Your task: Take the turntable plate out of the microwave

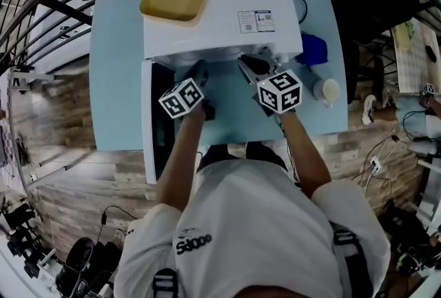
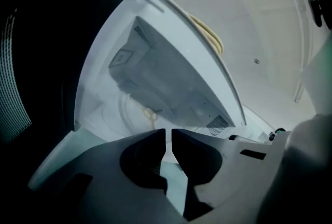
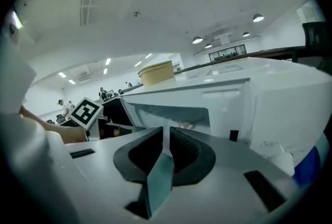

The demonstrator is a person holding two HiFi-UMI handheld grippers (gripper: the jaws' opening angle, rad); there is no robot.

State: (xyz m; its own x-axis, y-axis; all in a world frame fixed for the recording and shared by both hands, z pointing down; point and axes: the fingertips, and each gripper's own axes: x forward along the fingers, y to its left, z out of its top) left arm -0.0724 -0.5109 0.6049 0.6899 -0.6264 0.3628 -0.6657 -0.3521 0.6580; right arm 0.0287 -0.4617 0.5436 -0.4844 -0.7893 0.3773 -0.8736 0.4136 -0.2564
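1. The microwave (image 1: 220,7) stands on the pale blue tabletop (image 1: 117,83). Its door (image 1: 160,124) is swung open to the left, and a shallow yellow dish (image 1: 173,0) rests on its roof.
2. The turntable plate (image 2: 127,109) is inside the cavity. The left gripper view shows it as a pale clear disc on the cavity floor, with a yellowish hub showing through near its middle.
3. The left tool (image 2: 168,132) has its jaws drawn narrow, almost touching, with nothing between them. It points into the opening, short of the plate.
4. The right tool (image 3: 166,132) is likewise pinched together and empty. It is in front of the opening, beside the left one.
5. Risk: both tools must open before they can take the plate. Pushed in as they are, they would probably only shove it across the hub.
6. Risk: the plate looks like smooth glass with a thin rim. A pinch on one edge could let it slip or tip, striking the cavity wall or the sill.
7. Risk: the opening is low, so a steep lift may knock the plate on its upper edge.
8. Risk: jolting the microwave could shift the yellow dish. The white cup (image 1: 326,91) stands near the right forearm and could be knocked over if that arm swings outward.
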